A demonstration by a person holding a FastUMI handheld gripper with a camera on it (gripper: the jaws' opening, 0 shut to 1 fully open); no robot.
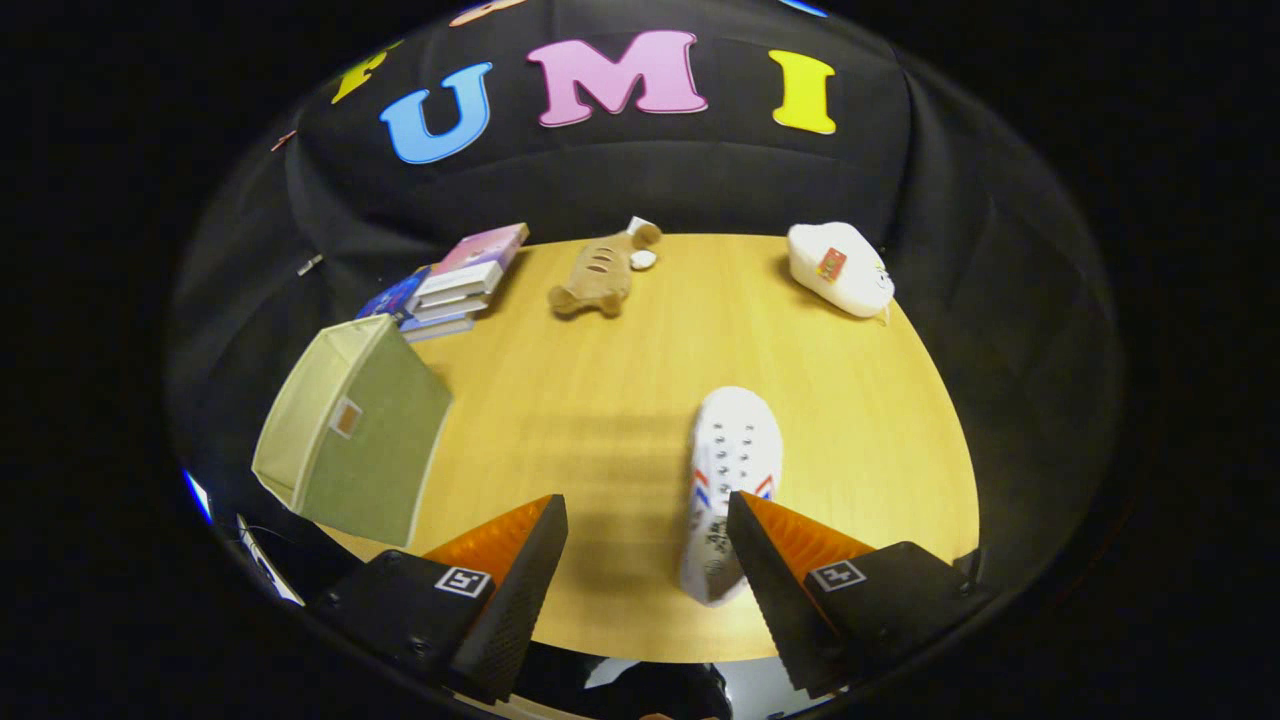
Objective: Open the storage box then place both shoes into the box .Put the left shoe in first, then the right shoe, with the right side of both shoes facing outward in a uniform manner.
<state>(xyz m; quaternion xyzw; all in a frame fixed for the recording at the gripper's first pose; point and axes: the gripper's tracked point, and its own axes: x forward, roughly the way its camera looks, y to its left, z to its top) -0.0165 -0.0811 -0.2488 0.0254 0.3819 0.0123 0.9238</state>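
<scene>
Wood-grain desk (600,400) carries everything here. The tongs (647,515) hover above its near edge with their fingers spread wide apart, gripping nothing. A white shoe (728,480) with red and blue side stripes lies on the desk just ahead, toe pointing to twelve o'clock, its heel end partly hidden behind the finger at the three o'clock side. The green fabric storage box (350,435) sits at ten o'clock from the tongs, at the desk's edge, tipped so its open mouth faces away toward nine o'clock. Farther off, a stack of books (455,285) lies at eleven o'clock, a brown plush toy (598,275) near twelve, and a white plush (840,268) at one o'clock.
</scene>
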